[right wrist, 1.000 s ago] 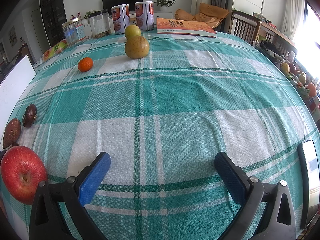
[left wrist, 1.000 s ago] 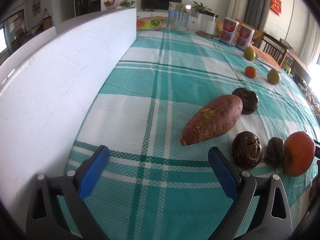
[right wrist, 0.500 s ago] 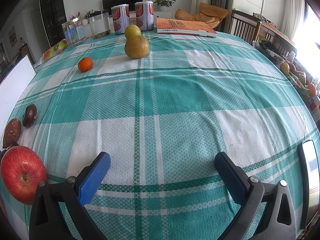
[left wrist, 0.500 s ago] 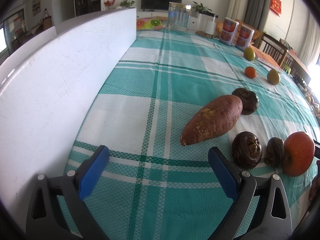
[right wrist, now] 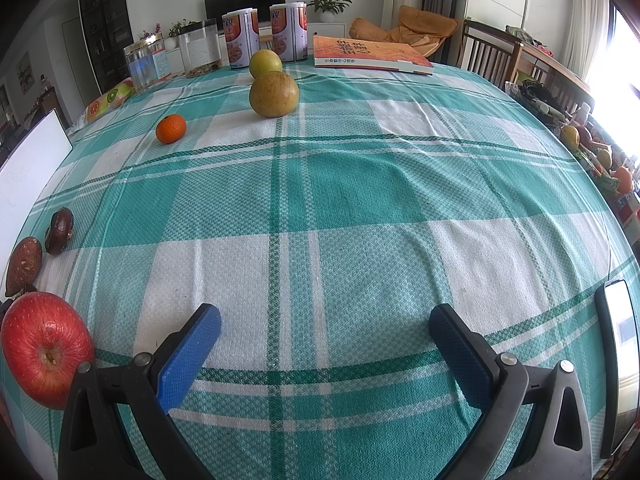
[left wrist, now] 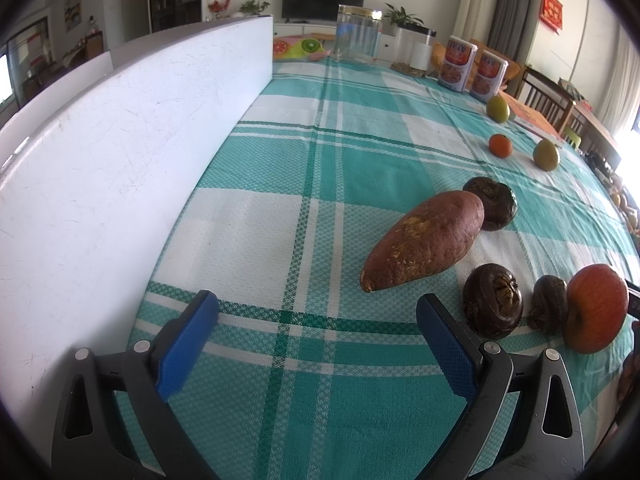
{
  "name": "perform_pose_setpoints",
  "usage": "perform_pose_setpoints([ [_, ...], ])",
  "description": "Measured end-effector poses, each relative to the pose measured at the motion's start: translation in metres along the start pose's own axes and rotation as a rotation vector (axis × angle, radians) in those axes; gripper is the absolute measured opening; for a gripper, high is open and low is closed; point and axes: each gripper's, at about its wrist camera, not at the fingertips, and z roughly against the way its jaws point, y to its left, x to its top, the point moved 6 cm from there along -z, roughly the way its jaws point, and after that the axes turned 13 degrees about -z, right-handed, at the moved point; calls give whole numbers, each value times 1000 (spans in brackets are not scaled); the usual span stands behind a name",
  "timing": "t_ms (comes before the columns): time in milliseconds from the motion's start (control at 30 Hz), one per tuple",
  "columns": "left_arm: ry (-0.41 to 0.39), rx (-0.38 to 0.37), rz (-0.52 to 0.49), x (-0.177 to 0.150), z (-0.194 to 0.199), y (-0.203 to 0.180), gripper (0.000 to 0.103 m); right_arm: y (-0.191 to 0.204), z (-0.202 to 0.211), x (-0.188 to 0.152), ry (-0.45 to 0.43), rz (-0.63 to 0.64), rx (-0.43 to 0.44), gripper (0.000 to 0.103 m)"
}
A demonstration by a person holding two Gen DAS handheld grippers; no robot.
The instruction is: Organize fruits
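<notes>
My left gripper (left wrist: 316, 320) is open and empty above the teal plaid tablecloth. A sweet potato (left wrist: 424, 240) lies just ahead to its right, with three dark brown round fruits (left wrist: 493, 306) around it and a red apple (left wrist: 596, 308) at far right. My right gripper (right wrist: 324, 330) is open and empty. The red apple (right wrist: 44, 346) sits left of its left finger. A small orange (right wrist: 171, 128) and two yellow-green round fruits (right wrist: 274, 94) lie farther ahead; they also show in the left wrist view (left wrist: 500, 145).
A white board (left wrist: 120, 152) stands along the left table side. Two tins (right wrist: 264, 34), clear jars (right wrist: 150, 64) and an orange book (right wrist: 368, 54) stand at the far edge. A phone (right wrist: 618, 360) lies at the right. Chairs stand beyond.
</notes>
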Motion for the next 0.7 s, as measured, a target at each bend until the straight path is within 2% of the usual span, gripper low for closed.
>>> perform_pose_setpoints([
  [133, -5, -21, 5, 1, 0, -1, 101, 0, 0, 0, 0, 0, 0, 103],
  [267, -8, -88, 38, 3, 4, 1, 101, 0, 0, 0, 0, 0, 0, 103],
  [333, 11, -112, 19, 8, 3, -1, 99, 0, 0, 0, 0, 0, 0, 103],
  [467, 3, -119, -88, 31, 6, -12, 98, 0, 0, 0, 0, 0, 0, 103],
  [600, 34, -141, -267, 53, -4, -43, 98, 0, 0, 0, 0, 0, 0, 103],
  [667, 63, -136, -329, 60, -17, -57, 91, 0, 0, 0, 0, 0, 0, 103],
  [700, 88, -140, -340, 61, -25, -63, 79, 0, 0, 0, 0, 0, 0, 103],
])
